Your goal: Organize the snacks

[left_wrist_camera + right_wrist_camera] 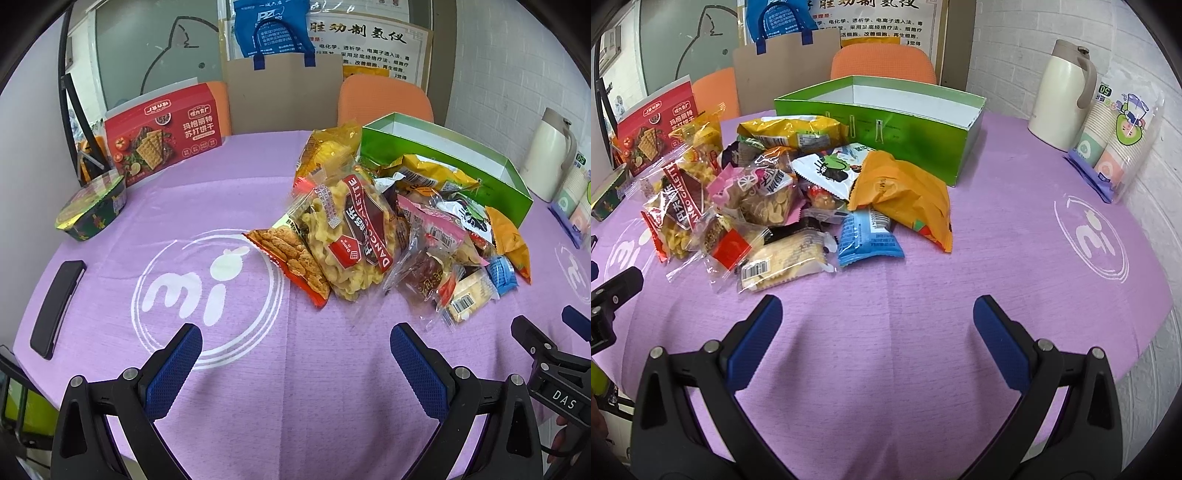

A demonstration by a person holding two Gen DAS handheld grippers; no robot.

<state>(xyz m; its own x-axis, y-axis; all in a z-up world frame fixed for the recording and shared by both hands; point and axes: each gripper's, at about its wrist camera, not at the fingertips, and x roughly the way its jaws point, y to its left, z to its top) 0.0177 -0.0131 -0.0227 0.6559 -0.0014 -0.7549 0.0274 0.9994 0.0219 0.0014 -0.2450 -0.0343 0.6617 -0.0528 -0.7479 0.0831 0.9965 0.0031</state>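
Two claws hung spread wide and empty over a lilac-clothed bench [960,266] as a heap of snack packets [798,192] lay waiting to be sorted. The left claw [295,354] faced the pile from the near left; the right claw [877,325] hovered just short of its near edge, neither touching a packet. The heap sprawled across the middle of the bench, its far side pressed against an open green box [886,122], whose visible white interior looked empty, though its floor was hidden behind the front wall. The packets appeared light, crinkly and slick, with brittle contents such as the clear bag of galettes [351,236] and the cracker pack [786,262], so a gentle pinch on a sealed end flap seemed safer than squeezing the filled middle. The blue pouch [866,236] and the orange bag [908,195] lay nearest the right claw with loose edges exposed, likely the easiest first picks. A red biscuit carton [162,129] and a foil-lidded bowl [92,210] stood apart at the far left; a cream jug [1062,92] and a sleeve of paper cups [1119,136] stood at the far right.
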